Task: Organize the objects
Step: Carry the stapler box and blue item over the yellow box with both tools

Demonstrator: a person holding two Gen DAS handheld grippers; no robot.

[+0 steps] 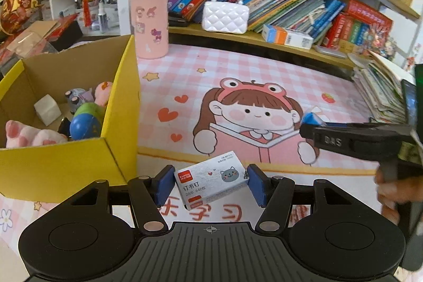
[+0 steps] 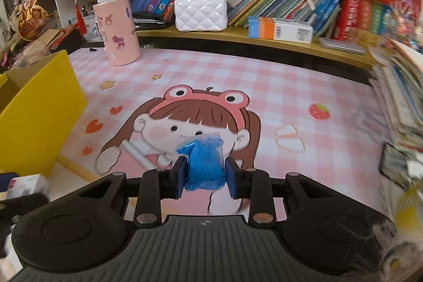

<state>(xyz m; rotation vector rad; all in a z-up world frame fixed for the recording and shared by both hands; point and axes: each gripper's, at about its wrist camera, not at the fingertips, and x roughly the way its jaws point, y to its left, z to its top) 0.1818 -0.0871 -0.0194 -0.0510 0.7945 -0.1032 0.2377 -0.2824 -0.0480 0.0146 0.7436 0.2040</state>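
Staple box [image 1: 211, 180] in left tool [image 1: 208, 184], yellow box [image 1: 66, 163] just beside

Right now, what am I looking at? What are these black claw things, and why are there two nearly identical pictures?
No robot here: a person holds a two-finger gripper in each hand, and each carries a wide-angle camera looking along its fingers. That gives two views of one desk.

The left gripper grips a small box of staples between its blue pads. The right gripper squeezes a blue packet; the left camera also catches it from the side.

Below lies a pink checked mat with a cartoon girl. At the left stands a yellow cardboard box holding soft toys. A pink cylinder stands at the back, with two rubber bands at the right.
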